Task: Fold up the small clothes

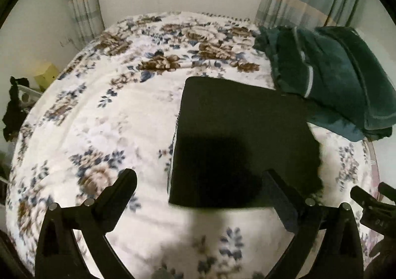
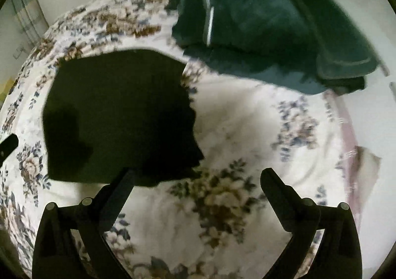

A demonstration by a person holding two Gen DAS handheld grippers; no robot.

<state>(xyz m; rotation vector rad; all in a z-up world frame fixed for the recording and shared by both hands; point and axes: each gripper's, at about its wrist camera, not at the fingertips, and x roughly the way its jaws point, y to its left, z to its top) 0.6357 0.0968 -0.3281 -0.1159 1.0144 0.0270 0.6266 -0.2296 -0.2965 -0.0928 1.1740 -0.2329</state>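
Both grippers, left gripper (image 1: pixel 198 180) and right gripper (image 2: pixel 198 177), jaws apart over black cloth (image 1: pixel 237 140); yellow box (image 1: pixel 45 75) only in left view.

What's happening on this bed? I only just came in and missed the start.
A person is folding small clothes with two handheld grippers. A black garment lies flat on the floral bedspread, folded into a neat rectangle. The left gripper and the right gripper are open above its near edge, holding nothing. A dark green folded blanket sits beyond.

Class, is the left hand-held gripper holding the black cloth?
No, the left hand-held gripper is open, hovering over the flat black cloth.
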